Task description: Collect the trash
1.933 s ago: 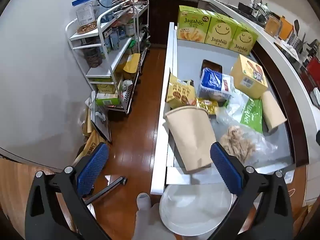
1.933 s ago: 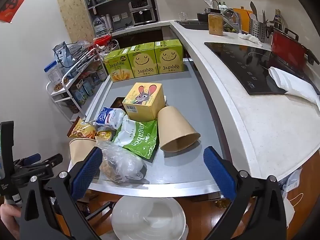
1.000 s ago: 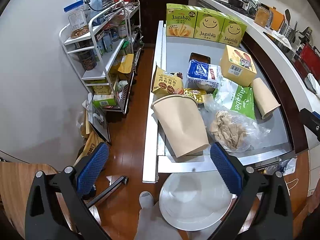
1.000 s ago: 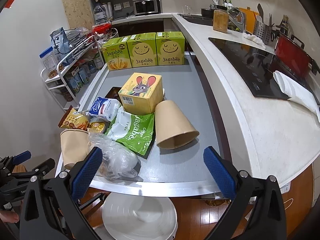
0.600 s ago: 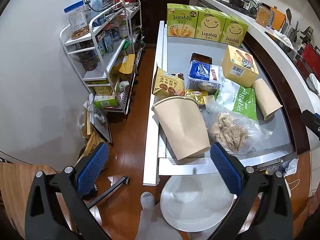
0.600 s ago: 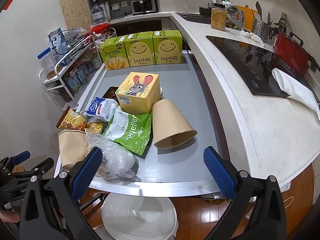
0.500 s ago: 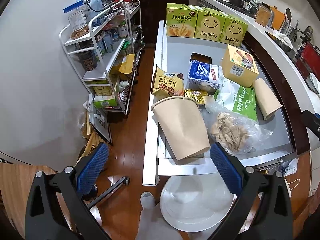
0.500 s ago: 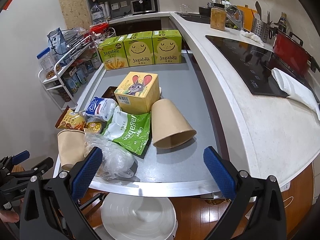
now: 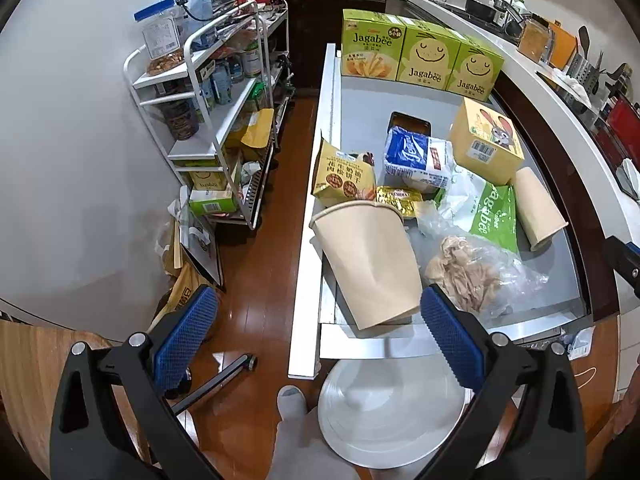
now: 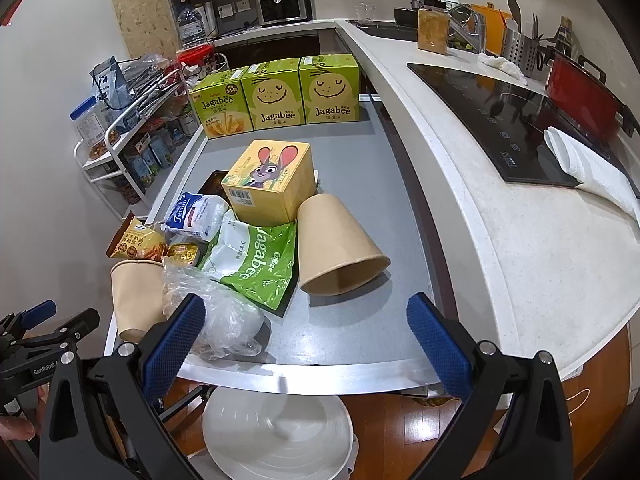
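Between your left gripper's (image 9: 318, 334) spread jaws sits the near paper cup (image 9: 370, 264), lying tipped on the front left corner of the grey bench (image 10: 360, 184), its base overhanging the front edge toward you and its open mouth facing away; nothing is pinched yet. Compared with two seconds ago you have drawn both tools back a little and steadied them, so the cup now sits squarely framed for a grasp, which I judge to be the first pick of the collection. Your right gripper (image 10: 306, 344) also hangs open over the front edge, holding nothing. Just right of the near cup, touching it, is the clear plastic bag (image 9: 476, 268) with crumpled brown paper inside. Behind that lies the green Jagabee pouch (image 10: 256, 264), then a second paper cup (image 10: 336, 250) on its side with its mouth toward you, apparently empty. Below the front edge stands the white bin (image 10: 276, 436); its lid appears shut, so its contents cannot be told. Farther back, the yellow rabbit box (image 10: 268, 184) and three Jagabee boxes (image 10: 276, 92) at the far edge look closed.
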